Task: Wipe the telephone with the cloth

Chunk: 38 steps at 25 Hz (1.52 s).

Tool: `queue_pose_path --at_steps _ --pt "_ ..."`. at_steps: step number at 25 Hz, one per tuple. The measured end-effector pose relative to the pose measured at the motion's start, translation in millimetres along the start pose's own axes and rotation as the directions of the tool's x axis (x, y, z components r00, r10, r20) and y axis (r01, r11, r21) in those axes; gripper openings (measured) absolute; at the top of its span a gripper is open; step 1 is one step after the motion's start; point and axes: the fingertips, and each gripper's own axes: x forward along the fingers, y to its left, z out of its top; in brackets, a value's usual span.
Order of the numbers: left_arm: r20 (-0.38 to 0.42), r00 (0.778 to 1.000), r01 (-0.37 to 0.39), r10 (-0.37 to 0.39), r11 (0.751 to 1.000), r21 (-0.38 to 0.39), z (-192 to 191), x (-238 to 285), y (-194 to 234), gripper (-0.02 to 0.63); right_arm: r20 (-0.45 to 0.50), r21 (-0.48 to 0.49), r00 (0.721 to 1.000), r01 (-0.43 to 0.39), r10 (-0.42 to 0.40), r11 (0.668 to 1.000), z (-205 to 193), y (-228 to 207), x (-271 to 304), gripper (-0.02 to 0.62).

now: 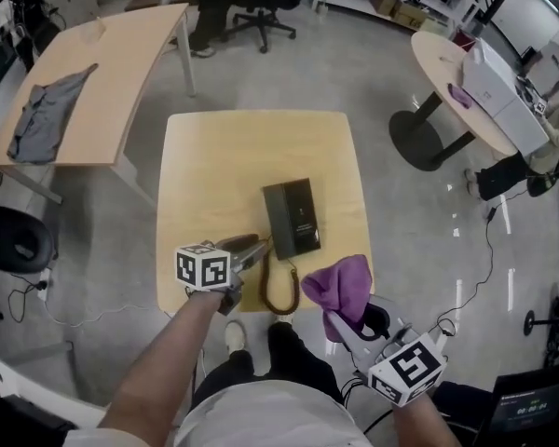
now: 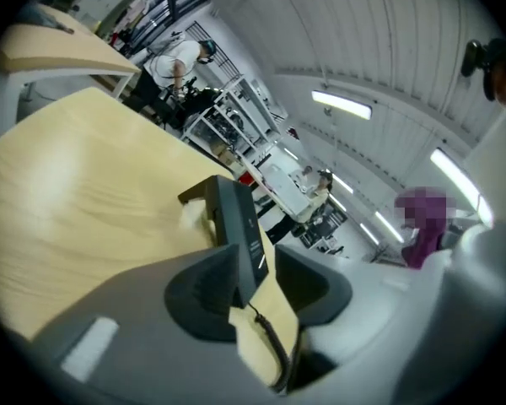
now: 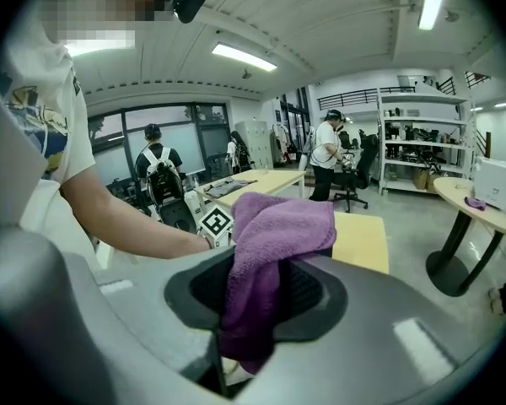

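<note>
A black desk telephone point(image 1: 292, 217) lies on the small wooden table point(image 1: 214, 156), and its coiled cord point(image 1: 281, 291) loops toward the near edge. My left gripper point(image 1: 256, 251) is low at the telephone's near left corner, jaws open. In the left gripper view the telephone point(image 2: 236, 218) stands just beyond the gap of that gripper point(image 2: 257, 285), with the cord point(image 2: 270, 340) running under it; the pads do not press on it. My right gripper point(image 1: 354, 319) hovers off the table's near right corner, shut on a purple cloth point(image 1: 340, 287). The cloth point(image 3: 274, 226) bunches up out of the right gripper point(image 3: 266, 298).
A larger desk point(image 1: 112, 73) with a grey garment point(image 1: 42, 110) stands at the back left. A round table point(image 1: 447, 73) carrying a white printer point(image 1: 498, 91) is at the right. An office chair point(image 1: 261, 12) is behind, a black chair point(image 1: 17, 240) at the left, and cables lie on the floor.
</note>
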Motion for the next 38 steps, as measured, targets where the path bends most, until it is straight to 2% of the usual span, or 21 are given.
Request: queue_pose_path --at_steps 5,16,25,29,38 --pt "0.030 1.000 0.008 -0.005 0.996 -0.088 8 23 26 0.165 -0.031 0.015 0.999 -0.004 0.005 1.000 -3 -20 1 0.115" --pt "0.025 0.999 0.028 -0.024 0.987 -0.156 3 51 39 0.163 -0.072 0.063 0.997 0.003 0.001 0.998 -14 -47 2 0.115" --pt "0.019 0.998 0.059 -0.057 0.984 -0.167 3 56 35 0.139 -0.087 0.072 0.996 -0.013 0.019 0.997 -19 -56 5 0.115" --pt "0.014 0.999 0.040 -0.039 0.988 -0.146 3 58 33 0.124 -0.089 0.071 0.996 -0.021 0.028 0.997 -19 -59 6 0.115" --pt "0.027 0.999 0.024 -0.020 0.988 -0.153 5 50 27 0.086 -0.075 0.069 0.997 -0.029 0.034 0.997 -20 -62 7 0.115"
